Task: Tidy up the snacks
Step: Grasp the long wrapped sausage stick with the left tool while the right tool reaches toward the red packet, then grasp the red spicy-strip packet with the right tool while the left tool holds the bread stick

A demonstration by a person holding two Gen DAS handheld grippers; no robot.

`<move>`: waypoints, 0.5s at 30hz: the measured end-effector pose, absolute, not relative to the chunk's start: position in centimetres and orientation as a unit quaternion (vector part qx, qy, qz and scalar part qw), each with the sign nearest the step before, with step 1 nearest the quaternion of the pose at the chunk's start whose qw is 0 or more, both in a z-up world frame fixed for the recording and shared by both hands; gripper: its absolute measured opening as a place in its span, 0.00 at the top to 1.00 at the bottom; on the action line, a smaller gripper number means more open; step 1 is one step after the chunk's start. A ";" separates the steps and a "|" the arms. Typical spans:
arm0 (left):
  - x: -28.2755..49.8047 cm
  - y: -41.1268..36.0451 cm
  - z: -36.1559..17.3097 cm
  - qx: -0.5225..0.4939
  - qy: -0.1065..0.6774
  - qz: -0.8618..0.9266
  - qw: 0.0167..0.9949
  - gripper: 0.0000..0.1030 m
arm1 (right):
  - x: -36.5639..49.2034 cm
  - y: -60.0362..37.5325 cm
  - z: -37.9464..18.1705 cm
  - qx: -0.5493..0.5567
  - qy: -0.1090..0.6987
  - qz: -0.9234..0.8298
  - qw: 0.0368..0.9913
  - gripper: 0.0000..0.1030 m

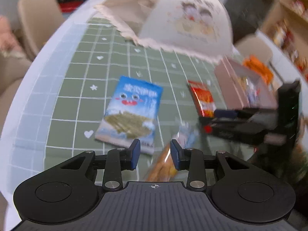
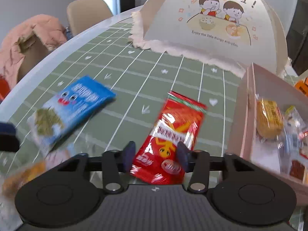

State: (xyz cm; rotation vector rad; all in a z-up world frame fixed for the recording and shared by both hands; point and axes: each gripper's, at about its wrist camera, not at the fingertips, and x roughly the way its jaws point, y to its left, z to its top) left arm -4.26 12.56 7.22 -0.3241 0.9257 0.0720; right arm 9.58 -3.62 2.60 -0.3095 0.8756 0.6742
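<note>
Your right tongs stand open around a red snack packet at lower centre. Your left tongs are open over an orange snack bag. A pink box sits at right.

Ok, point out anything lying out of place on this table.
Three snacks lie loose on the mat, outside the pink box: a blue packet, a red packet between the right gripper's open fingers, and a clear-wrapped orange snack beneath the left gripper. All sit askew to the grid.
</note>
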 end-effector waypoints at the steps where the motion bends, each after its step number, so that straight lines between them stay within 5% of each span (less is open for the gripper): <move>1: -4.4 12.1 6.9 -0.136 0.456 0.023 0.879 0.63 | 9.6 -3.6 2.6 -0.146 0.414 0.319 0.840 0.65; 8: -4.0 9.4 4.5 -0.087 0.508 0.009 0.857 0.62 | 5.1 -9.7 2.4 -0.123 0.457 0.327 0.818 0.65; 15: -1.7 9.9 3.9 -0.195 0.481 0.065 0.852 0.64 | 4.4 -11.4 4.5 -0.123 0.414 0.326 0.841 0.53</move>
